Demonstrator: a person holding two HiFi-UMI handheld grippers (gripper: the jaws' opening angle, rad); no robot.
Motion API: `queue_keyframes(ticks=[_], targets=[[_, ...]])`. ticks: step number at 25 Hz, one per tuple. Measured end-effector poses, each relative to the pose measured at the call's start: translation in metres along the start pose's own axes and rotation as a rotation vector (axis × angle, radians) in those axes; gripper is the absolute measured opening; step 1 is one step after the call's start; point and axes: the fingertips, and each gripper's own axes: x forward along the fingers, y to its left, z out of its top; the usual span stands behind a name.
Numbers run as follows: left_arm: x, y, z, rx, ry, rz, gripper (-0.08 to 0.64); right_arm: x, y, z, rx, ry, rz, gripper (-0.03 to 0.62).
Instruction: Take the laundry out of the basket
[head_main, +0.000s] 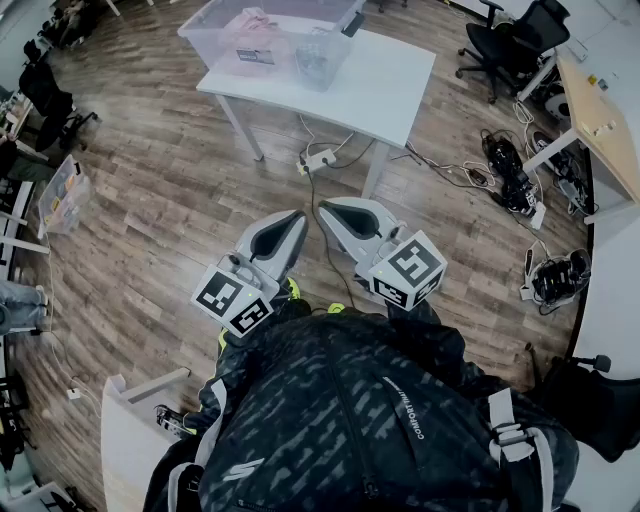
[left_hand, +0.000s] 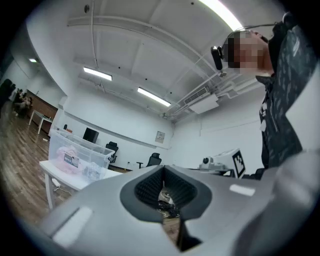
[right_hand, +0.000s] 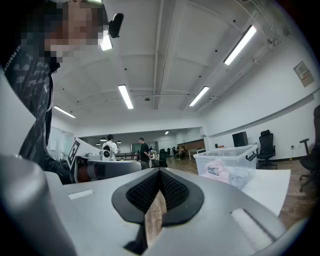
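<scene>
A clear plastic basket (head_main: 330, 45) stands on a white table (head_main: 390, 90) ahead of me, with pink laundry (head_main: 250, 45) inside. The same basket (left_hand: 80, 160) shows at the left of the left gripper view, and the basket (right_hand: 227, 162) sits at the right of the right gripper view. My left gripper (head_main: 298, 215) and right gripper (head_main: 325, 208) are held side by side close to my chest, level, pointing toward the table and well short of it. In its own view the left gripper (left_hand: 164, 167) has its jaws together and empty. The right gripper (right_hand: 160, 171) is likewise shut on nothing.
Wooden floor lies between me and the table, with a power strip (head_main: 318, 158) and cables under it. Office chairs (head_main: 510, 40) and tangled cables (head_main: 515, 180) are at the right beside a wooden desk (head_main: 600, 110). People (right_hand: 110, 145) stand far off.
</scene>
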Motion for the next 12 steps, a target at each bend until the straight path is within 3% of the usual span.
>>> queue_keyframes(ticks=[12], targets=[[0.0016,-0.0037,-0.0003,-0.013,-0.011,0.002,0.005,-0.0004,0.0004,-0.0017,-0.007,0.014,0.019,0.000]])
